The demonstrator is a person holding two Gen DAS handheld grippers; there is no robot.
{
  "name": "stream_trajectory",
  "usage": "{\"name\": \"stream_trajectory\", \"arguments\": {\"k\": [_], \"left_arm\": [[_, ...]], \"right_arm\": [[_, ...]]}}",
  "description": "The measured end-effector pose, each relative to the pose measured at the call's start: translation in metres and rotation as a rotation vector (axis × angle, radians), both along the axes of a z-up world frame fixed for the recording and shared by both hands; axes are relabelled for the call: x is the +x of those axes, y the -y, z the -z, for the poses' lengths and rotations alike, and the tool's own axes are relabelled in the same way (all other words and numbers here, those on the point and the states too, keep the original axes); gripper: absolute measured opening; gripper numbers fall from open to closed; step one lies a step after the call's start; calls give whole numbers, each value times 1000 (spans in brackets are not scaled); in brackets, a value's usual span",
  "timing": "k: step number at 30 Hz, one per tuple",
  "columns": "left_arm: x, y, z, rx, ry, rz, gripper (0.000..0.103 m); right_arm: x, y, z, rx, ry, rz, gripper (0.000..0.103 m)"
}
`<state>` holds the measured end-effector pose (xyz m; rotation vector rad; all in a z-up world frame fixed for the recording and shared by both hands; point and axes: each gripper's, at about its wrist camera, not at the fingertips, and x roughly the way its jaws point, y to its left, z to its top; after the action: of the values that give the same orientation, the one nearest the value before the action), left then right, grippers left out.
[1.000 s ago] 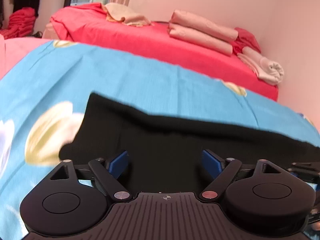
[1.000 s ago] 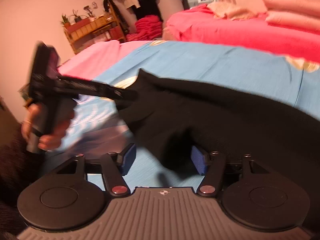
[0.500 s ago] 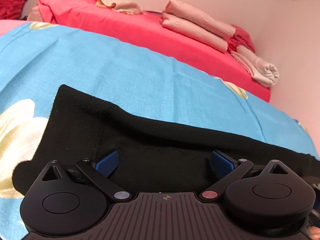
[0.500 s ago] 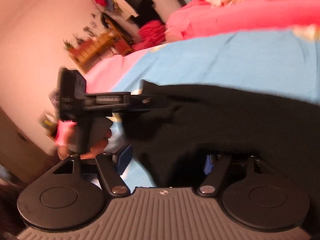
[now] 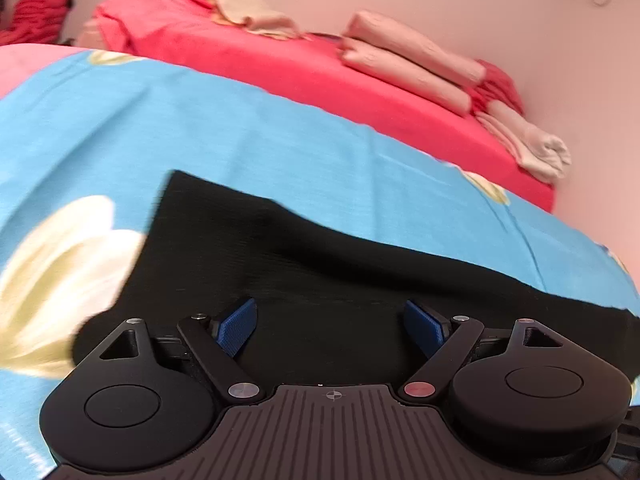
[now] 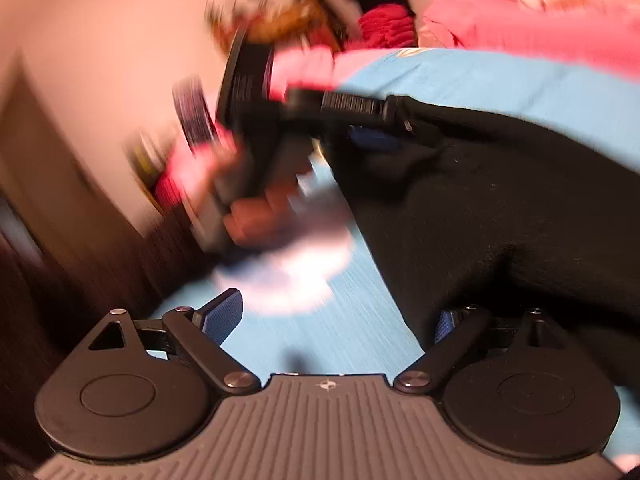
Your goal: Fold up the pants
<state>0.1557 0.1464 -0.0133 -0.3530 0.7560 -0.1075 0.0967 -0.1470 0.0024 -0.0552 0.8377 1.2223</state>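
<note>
1. The pants (image 5: 320,280) are black and lie flat on a blue sheet (image 5: 240,136) printed with pale cream flowers (image 5: 60,276); one straight edge of the cloth runs slantwise across the left wrist view.
2. The left gripper (image 5: 330,326) sits low over the pants with its blue pads (image 5: 236,326) spread wide apart and only flat cloth between them, nothing pinched.
3. The right gripper (image 6: 332,320) also has its pads apart: the left pad (image 6: 220,318) stands over bare sheet, and the right pad is partly hidden against a raised fold of the pants (image 6: 500,216).
4. In the right wrist view the left gripper (image 6: 372,136) shows from the side, held by a hand (image 6: 256,220), its tip at the pants' edge; that part is heavily blurred, so I cannot tell contact there.
5. Behind the blue sheet is a bed with a red cover (image 5: 320,68), well apart from the pants.
6. On the red cover rest two folded pink bundles (image 5: 408,60) stacked together, a rolled pale cloth (image 5: 532,148) near the wall, and a crumpled beige cloth (image 5: 248,16) farther left.
7. A plain pinkish wall (image 5: 480,12) stands behind the bed.
8. A red pile (image 6: 384,28) and blurred clutter sit at the far side of the room.
</note>
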Motion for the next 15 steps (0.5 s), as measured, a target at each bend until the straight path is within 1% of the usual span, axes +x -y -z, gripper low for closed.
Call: {"name": "stream_trajectory", "arguments": {"k": [1,3,5,7,9,10,12,13,14,15], "left_arm": [[-4,-3,-3,-9,3,-5,103],[-11,-9,-10,-18,6,-18,103],[-23,-13,-16,32,-3,-70,103],[-39,-16,-19,103,-9,-125,103],[-59,-22,-18,114,0,-162,103],[-66,-26,-17,107,-1,-175,103],[-82,-33,-15,99,10,-212,103],[-90,-34,-15,106,25,-231,103],[-96,-36,-15,119,43,-246,103],[-100,-37,-15,131,59,-256,103]], "right_arm": [[-3,5,-4,-29,29,17,91],[0,19,-14,-73,18,45,91],[4,35,-29,-73,17,63,91],[10,42,-49,-60,65,71,91],[19,39,-67,-46,123,102,91],[28,32,-76,-41,147,126,91],[50,3,-85,-50,185,171,86],[61,-18,-85,-66,200,175,78],[71,-40,-82,-86,221,170,74],[81,-65,-76,-112,250,169,74]]}}
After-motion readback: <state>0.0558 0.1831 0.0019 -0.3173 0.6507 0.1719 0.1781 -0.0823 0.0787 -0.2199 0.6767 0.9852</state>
